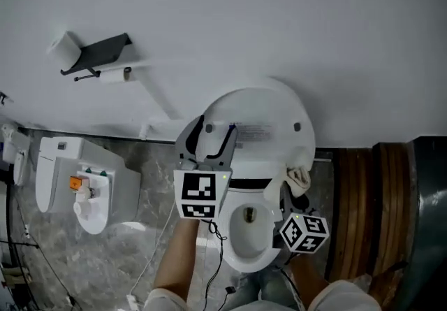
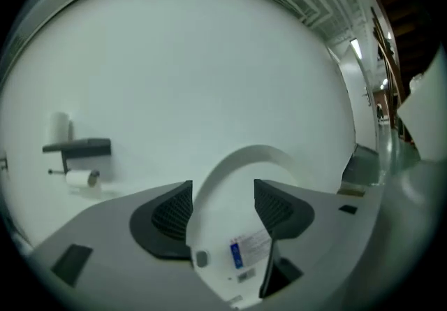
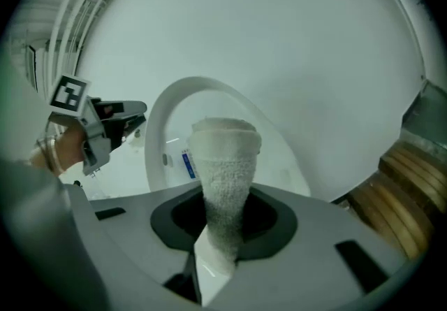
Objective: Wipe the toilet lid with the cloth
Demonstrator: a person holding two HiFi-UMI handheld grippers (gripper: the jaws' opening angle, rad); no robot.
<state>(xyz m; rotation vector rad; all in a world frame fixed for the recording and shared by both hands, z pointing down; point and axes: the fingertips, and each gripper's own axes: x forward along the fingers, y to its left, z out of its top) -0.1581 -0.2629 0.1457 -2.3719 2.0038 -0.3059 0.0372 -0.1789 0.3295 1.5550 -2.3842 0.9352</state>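
Observation:
The white toilet lid stands raised against the wall, above the open bowl. My left gripper is open at the lid's left edge. In the left gripper view the lid, with its blue label, shows between the spread black pads without their pressing on it. My right gripper sits at the lid's lower right, shut on a rolled off-white cloth. In the right gripper view the cloth rises from the closed jaws in front of the lid, with the left gripper at the left.
A dark paper holder with a roll hangs on the wall at upper left. A second white fixture stands on the marble floor at the left. Wooden panelling borders the toilet on the right.

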